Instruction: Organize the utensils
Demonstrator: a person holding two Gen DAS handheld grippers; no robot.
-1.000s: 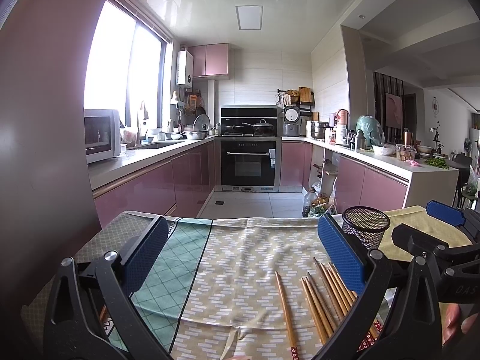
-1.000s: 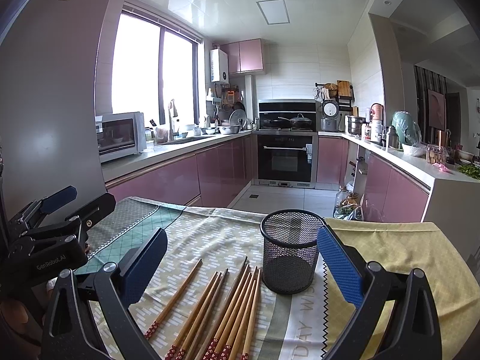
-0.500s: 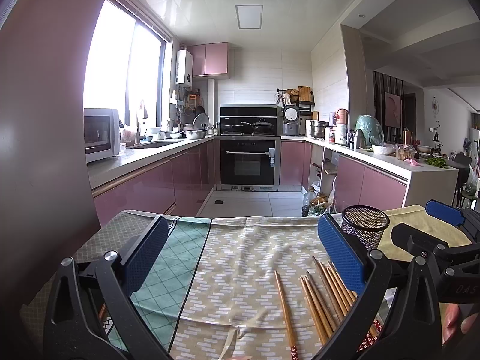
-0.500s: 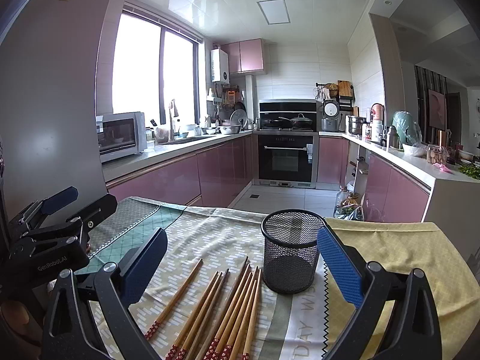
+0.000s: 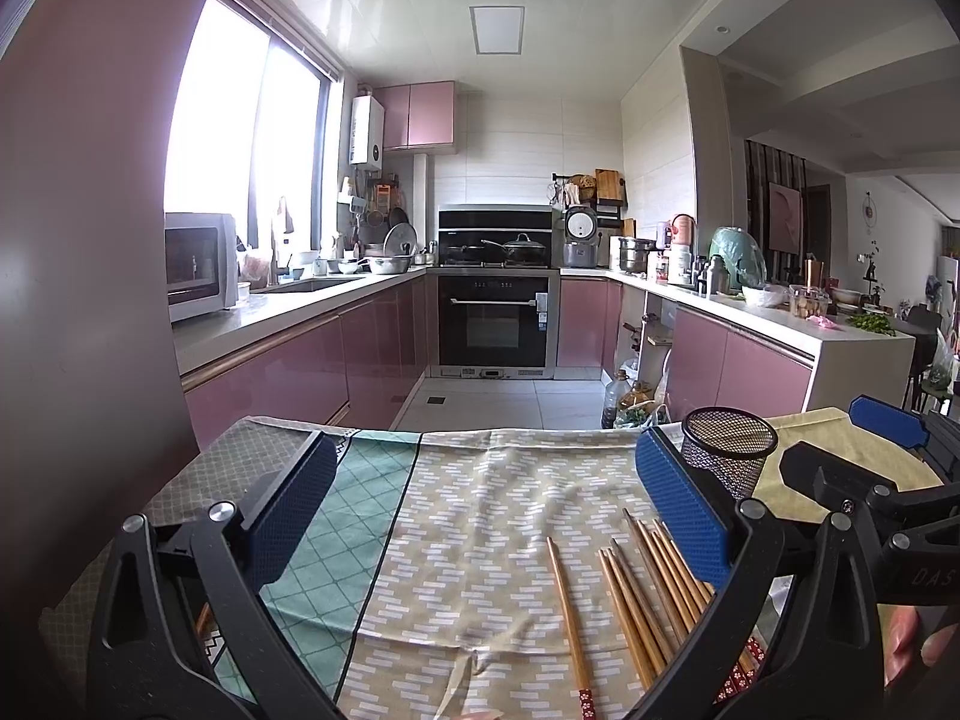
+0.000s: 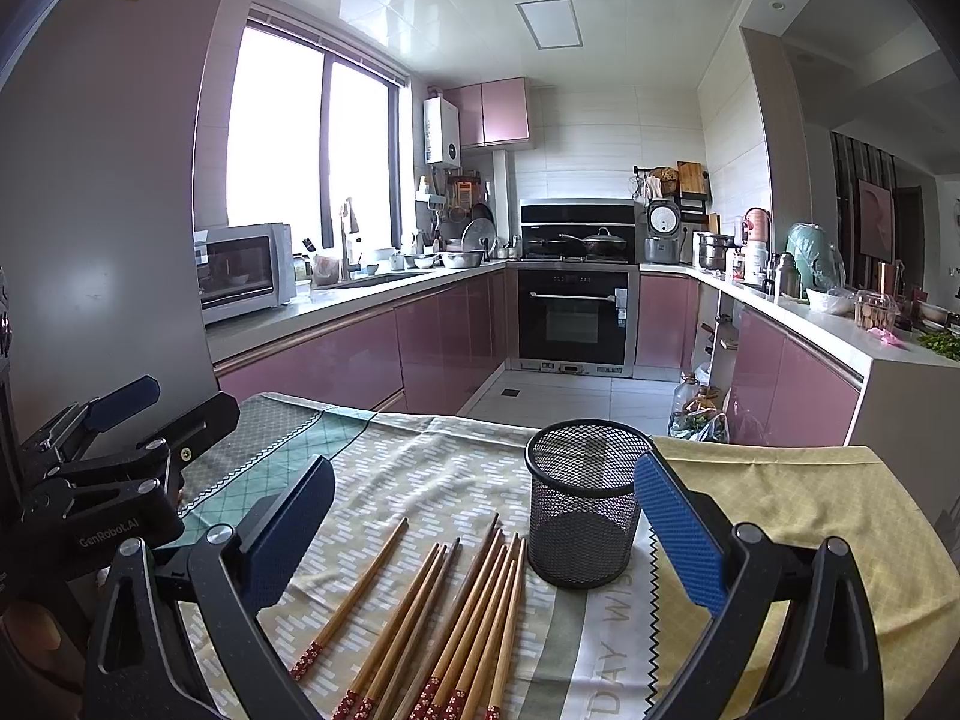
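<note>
Several wooden chopsticks [image 6: 456, 618] with red patterned ends lie side by side on the cloth-covered table [image 6: 420, 474]; one chopstick [image 6: 351, 591] lies apart to their left. An empty black mesh cup [image 6: 582, 504] stands upright just right of them. My right gripper [image 6: 480, 522] is open and empty, hovering above the chopsticks and cup. My left gripper [image 5: 480, 510] is open and empty over the table, with the chopsticks [image 5: 645, 591] and the mesh cup [image 5: 729, 456] at its lower right. Each gripper shows at the edge of the other's view.
The table carries patterned cloths: green at left [image 5: 342, 534], beige in the middle, yellow at right [image 6: 798, 516]. Beyond the far edge is a kitchen floor with pink cabinets [image 6: 336, 360], an oven [image 6: 573, 318] and bottles on the floor [image 6: 696, 408].
Both grippers have hardly moved; the views shift only slightly. Nothing was taken hold of or let go.
</note>
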